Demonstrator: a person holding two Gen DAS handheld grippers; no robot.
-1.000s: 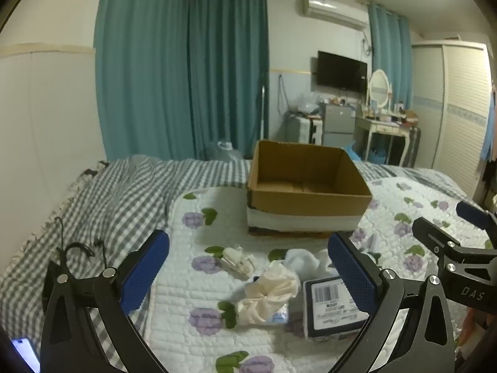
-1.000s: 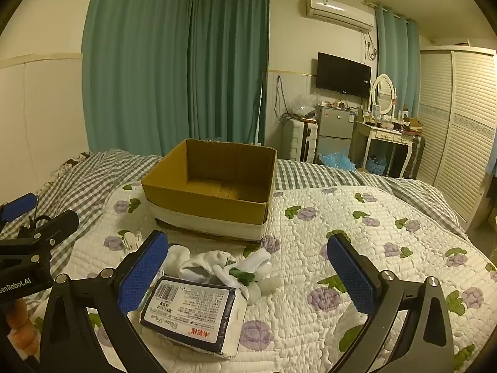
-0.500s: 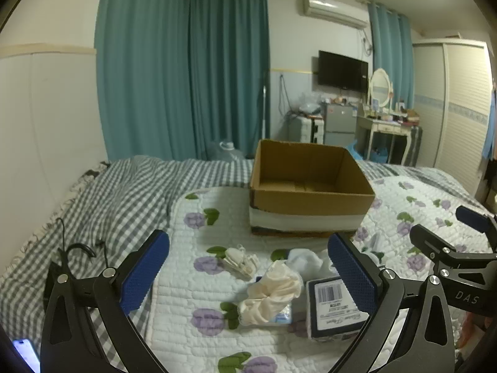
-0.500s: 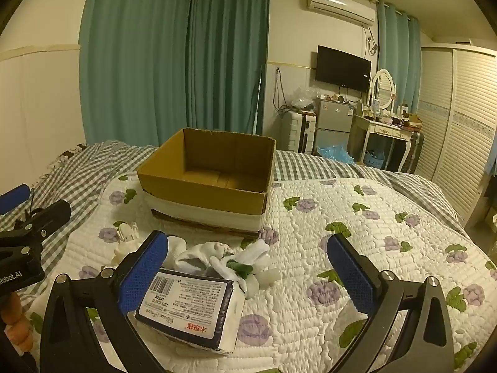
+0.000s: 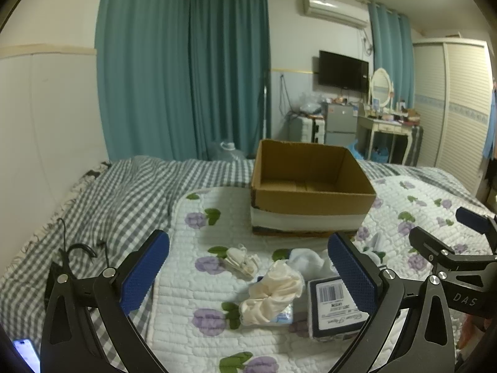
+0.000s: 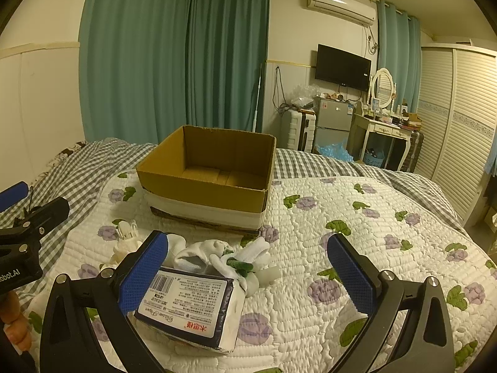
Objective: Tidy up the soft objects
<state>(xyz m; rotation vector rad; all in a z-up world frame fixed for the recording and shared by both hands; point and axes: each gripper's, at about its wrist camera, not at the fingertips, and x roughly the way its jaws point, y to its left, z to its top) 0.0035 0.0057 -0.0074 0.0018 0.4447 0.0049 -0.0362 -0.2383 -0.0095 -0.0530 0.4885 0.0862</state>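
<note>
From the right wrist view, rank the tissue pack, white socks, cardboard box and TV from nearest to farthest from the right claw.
1. Tissue pack: against the right claw's left finger, lowest in view.
2. White socks: just behind the pack.
3. Cardboard box: mid-bed, open and empty.
4. TV: on the far wall, right.

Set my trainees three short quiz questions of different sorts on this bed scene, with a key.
1. True or false: the cardboard box already holds soft items.
2. Which lies nearest the right gripper? A) tissue pack B) cream cloth C) white socks
3. Fill in: both the left gripper and the right are ___.

Key: 1 false; 2 A; 3 open.
</note>
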